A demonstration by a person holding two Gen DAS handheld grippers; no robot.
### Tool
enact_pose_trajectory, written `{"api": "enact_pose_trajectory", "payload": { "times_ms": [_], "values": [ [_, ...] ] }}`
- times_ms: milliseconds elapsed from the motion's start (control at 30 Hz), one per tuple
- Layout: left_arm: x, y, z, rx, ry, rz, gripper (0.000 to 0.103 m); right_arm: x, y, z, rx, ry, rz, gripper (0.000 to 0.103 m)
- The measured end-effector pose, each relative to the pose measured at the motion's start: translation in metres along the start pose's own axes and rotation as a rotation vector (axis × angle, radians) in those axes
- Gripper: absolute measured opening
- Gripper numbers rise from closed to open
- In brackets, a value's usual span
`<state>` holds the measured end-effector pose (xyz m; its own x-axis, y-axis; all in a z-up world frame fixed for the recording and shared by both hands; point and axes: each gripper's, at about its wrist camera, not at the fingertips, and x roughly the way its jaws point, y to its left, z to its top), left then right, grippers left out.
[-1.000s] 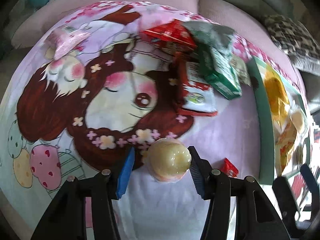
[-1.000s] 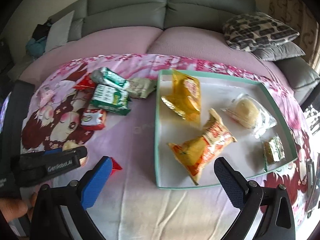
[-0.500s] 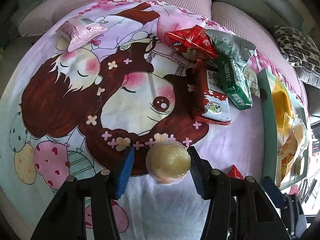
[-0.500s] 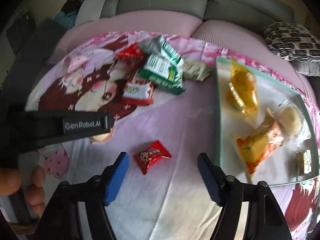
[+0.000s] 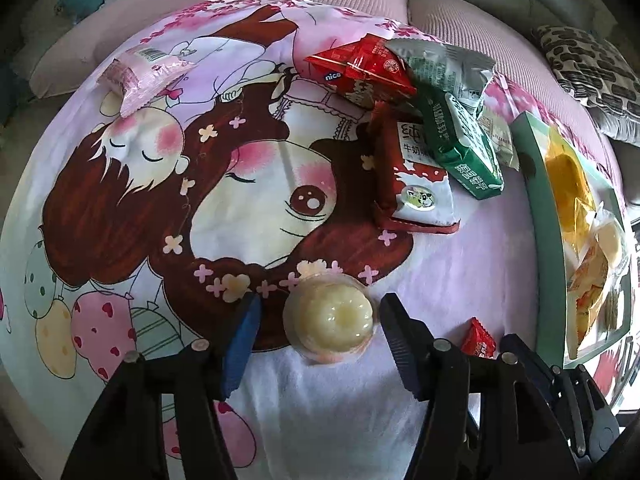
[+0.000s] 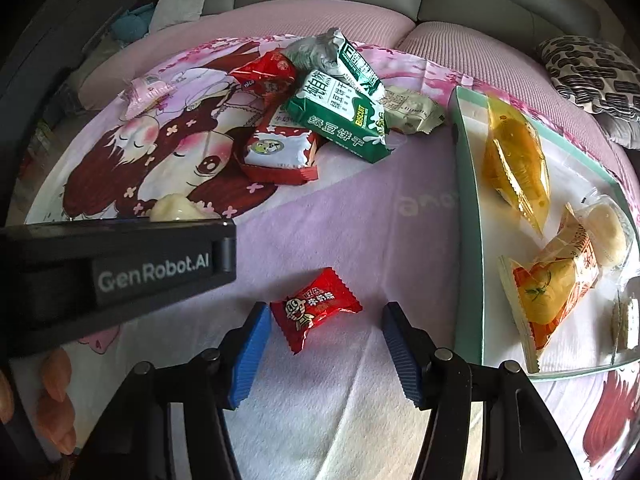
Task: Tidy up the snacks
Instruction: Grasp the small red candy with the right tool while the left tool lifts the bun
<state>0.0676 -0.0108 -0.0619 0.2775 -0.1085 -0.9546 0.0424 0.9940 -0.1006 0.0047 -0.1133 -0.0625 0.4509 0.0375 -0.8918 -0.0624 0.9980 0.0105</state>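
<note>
1. Left wrist view: the left tongs (image 5: 318,322) point down at a cartoon-print blanket (image 5: 248,184). Their jaws have just been opening and stand spread either side of a pale jelly cup (image 5: 330,316), which sits on the blanket at lower centre, with a gap at each pad.
2. Same view: a heap of snack packets (image 5: 424,120) lies upper right; a pink packet (image 5: 146,76) lies alone at upper left. A small red candy (image 5: 478,338) shows at lower right, near the green-rimmed tray (image 5: 540,216) along the right edge.
3. Right wrist view: the right tongs (image 6: 324,338) have just been closing. They straddle the red candy (image 6: 314,306) at lower centre; the left pad is about touching the wrapper, the right pad stands clear.
4. Same view: the tray (image 6: 466,216), on the right, holds a yellow packet (image 6: 514,164), an orange packet (image 6: 552,284), a clear-wrapped pastry (image 6: 604,232) and a small wrapped piece (image 6: 626,322). The left gripper's body (image 6: 120,268) crosses the left side, a person's fingers (image 6: 54,400) below it.
</note>
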Motion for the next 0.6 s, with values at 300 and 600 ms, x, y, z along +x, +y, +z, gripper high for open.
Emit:
{"api": "enact_pose_trajectory", "payload": {
  "times_ms": [300,600],
  "values": [
    [-0.003,-0.007,-0.002,0.018,-0.003,-0.007,0.048,-0.002,-0.012,0.003,0.045,-0.006,-0.005,0.036],
    [-0.016,-0.004,-0.001,-0.003,-0.038,-0.047,0.043,-0.009,-0.021,0.005,0.08,-0.032,0.007,0.033]
  ]
}}
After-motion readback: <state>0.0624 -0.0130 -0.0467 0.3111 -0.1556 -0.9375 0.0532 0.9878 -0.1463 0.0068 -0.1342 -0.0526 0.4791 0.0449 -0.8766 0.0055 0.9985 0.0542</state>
